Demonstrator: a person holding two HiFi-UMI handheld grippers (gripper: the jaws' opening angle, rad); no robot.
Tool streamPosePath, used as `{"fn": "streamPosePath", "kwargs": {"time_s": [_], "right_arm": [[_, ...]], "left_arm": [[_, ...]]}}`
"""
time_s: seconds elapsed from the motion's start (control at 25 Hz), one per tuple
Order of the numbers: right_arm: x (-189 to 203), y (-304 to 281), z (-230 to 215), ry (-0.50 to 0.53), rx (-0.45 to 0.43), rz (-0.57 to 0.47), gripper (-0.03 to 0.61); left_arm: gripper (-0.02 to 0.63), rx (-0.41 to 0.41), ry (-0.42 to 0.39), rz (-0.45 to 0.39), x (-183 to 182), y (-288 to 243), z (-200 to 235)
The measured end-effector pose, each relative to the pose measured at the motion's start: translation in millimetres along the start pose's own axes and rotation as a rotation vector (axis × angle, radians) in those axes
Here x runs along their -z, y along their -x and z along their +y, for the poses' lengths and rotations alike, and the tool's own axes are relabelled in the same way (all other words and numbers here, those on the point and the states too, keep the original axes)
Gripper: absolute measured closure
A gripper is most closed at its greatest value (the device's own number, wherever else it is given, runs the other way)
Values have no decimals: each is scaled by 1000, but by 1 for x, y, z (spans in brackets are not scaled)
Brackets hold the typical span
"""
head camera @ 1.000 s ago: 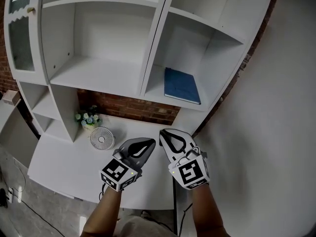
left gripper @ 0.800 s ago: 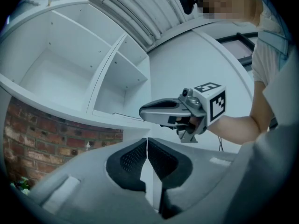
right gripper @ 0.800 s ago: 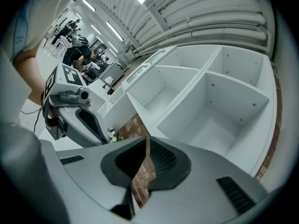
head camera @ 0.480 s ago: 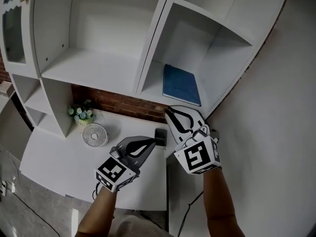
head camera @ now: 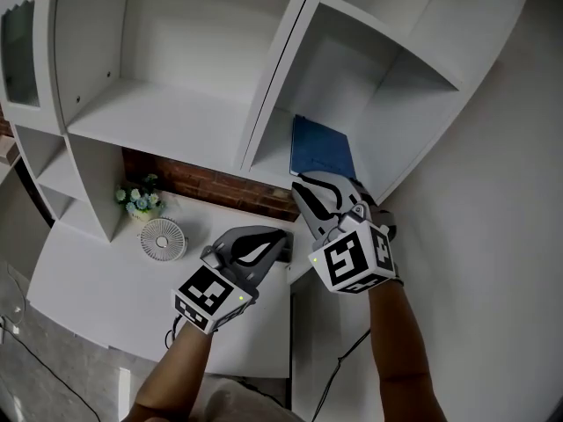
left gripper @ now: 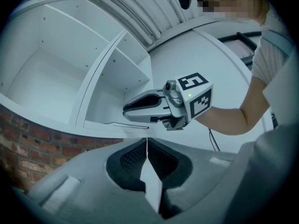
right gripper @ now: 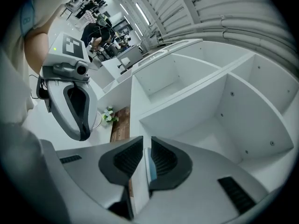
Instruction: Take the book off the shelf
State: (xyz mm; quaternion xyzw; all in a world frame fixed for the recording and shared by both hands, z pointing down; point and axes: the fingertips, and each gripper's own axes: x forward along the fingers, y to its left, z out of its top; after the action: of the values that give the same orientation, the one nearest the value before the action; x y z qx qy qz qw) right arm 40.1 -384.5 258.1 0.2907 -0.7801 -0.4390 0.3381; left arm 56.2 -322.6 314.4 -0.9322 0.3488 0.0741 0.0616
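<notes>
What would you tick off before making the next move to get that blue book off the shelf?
1. Book lies flat in the right compartment of the shelf, nothing stacked on it: ok.
2. Right claw is at the book's near edge: ok.
3. Right claw has a firm grip: cannot tell. A blue sliver shows in its narrow jaw gap.
4. Left claw is shut, empty and over the desk: ok.
5. Fan and flowers stand well to the left of the book: ok.
</notes>
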Motion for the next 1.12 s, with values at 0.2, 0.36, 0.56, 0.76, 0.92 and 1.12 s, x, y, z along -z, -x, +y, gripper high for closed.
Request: {"fn": "streamPosePath", "kwargs": {"time_s": [0.2, 0.36, 0.56, 0.76, 0.92, 1.12], "right_arm": [[8, -13, -3, 18, -24, 28, 517], [11, -21, -4, 10, -49, 35, 517], [16, -29, -3, 15, -79, 55, 517], [20, -33, -5, 28, -84, 72, 517], [22, -35, -5, 27, -87, 79, 517], [22, -36, -5, 9, -84, 83, 517]], "left_arm": [[603, 9, 9, 2, 0, -6, 5], [603, 5, 26, 14, -2, -10, 13], [603, 3, 25, 17, -7, -15, 18], [603, 7, 34, 23, -6, -18, 20], [603, 11, 35, 21, -6, -20, 22], [603, 15, 43, 28, -3, -20, 26]]}}
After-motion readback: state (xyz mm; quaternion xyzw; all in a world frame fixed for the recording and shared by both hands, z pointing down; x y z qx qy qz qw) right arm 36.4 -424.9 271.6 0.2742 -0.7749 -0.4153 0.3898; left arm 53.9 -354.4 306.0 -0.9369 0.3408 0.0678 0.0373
